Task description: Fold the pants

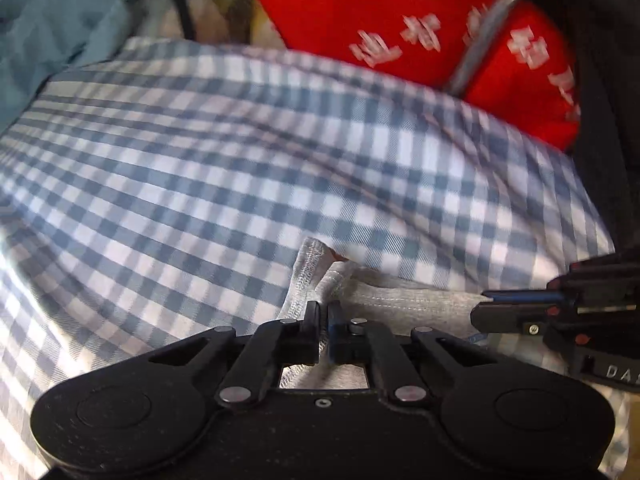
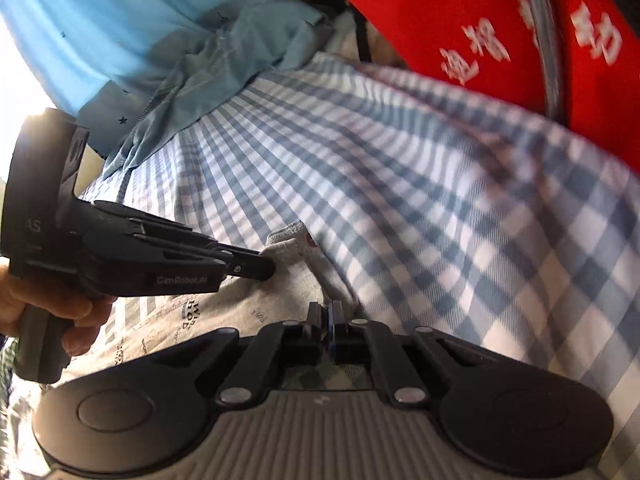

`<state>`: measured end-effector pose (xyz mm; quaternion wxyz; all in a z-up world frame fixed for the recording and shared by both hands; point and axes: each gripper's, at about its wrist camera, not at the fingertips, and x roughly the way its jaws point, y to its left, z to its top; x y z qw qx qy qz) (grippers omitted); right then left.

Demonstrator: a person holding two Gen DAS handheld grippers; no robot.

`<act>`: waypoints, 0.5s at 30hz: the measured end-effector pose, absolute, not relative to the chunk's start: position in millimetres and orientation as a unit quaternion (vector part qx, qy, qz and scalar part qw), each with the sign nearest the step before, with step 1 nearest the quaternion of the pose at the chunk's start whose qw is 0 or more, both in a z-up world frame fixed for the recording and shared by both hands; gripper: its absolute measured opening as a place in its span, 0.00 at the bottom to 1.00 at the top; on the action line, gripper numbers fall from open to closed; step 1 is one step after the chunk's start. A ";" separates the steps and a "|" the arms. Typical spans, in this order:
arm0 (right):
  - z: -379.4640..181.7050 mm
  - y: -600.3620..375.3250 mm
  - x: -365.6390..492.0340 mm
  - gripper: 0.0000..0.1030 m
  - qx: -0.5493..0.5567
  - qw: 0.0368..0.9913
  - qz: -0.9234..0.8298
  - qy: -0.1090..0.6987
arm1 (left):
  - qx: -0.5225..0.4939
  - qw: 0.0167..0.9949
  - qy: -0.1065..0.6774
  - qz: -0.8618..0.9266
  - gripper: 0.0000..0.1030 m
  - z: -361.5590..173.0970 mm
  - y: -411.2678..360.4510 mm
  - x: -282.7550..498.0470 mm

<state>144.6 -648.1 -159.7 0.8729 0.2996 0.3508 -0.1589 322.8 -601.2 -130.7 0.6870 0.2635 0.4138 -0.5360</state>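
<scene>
Both grippers clamped the grey pants (image 1: 384, 300): left gripper (image 1: 323, 316) on the hem corner, right gripper (image 2: 329, 320) just beside it, likely pinching an edge to fold over the checked sheet (image 1: 240, 160).

Pants (image 1: 400, 300) mostly hidden under checked cloth (image 1: 240, 160); red bag (image 1: 400, 20) text blurred.

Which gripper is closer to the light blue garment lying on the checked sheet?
Left. The left gripper is on the side toward the light blue garment; the right gripper sits farther from it.
</scene>
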 end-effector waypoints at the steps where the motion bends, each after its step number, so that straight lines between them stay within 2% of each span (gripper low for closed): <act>1: -159.6 -649.3 147.2 0.03 0.295 0.874 -0.158 0.351 | 0.262 0.692 0.410 -0.533 0.02 -129.6 -601.6 324.0; 15: -158.1 -655.1 163.2 0.03 0.260 0.883 -0.143 0.363 | 0.273 0.693 0.396 -0.537 0.03 -113.2 -599.5 331.7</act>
